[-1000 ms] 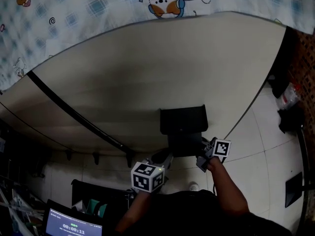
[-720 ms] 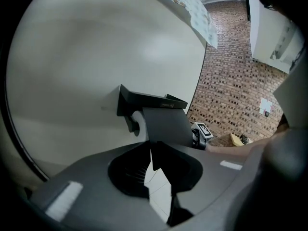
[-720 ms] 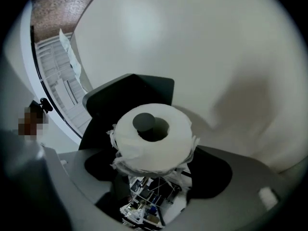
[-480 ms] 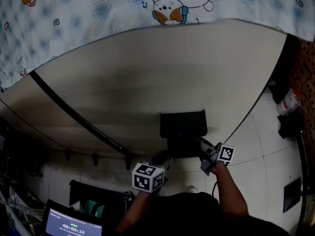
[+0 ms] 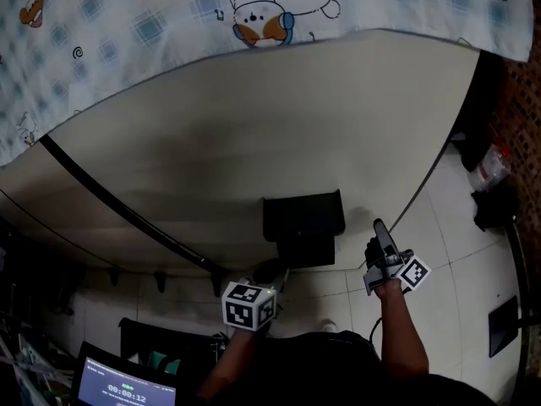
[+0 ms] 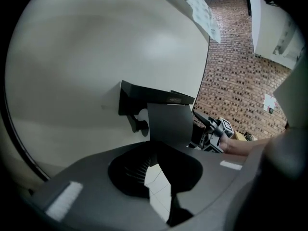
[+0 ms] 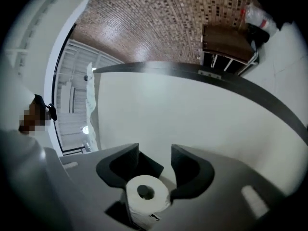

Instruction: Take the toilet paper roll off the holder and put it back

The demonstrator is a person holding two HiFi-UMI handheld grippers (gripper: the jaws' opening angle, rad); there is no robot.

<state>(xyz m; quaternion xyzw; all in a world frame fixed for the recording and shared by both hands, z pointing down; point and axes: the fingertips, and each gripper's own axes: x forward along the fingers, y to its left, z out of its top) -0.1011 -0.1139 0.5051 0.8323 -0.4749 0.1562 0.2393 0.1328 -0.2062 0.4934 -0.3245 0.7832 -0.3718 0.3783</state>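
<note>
Right gripper view only: toilet paper roll [image 7: 147, 195]

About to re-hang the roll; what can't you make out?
Toilet paper roll: head view, hidden behind the right tool.
Holder arm: head view, under the holder; left gripper view, partly behind the flap.
Left tool's grip on the flap: left gripper view, dark against dark.
</note>
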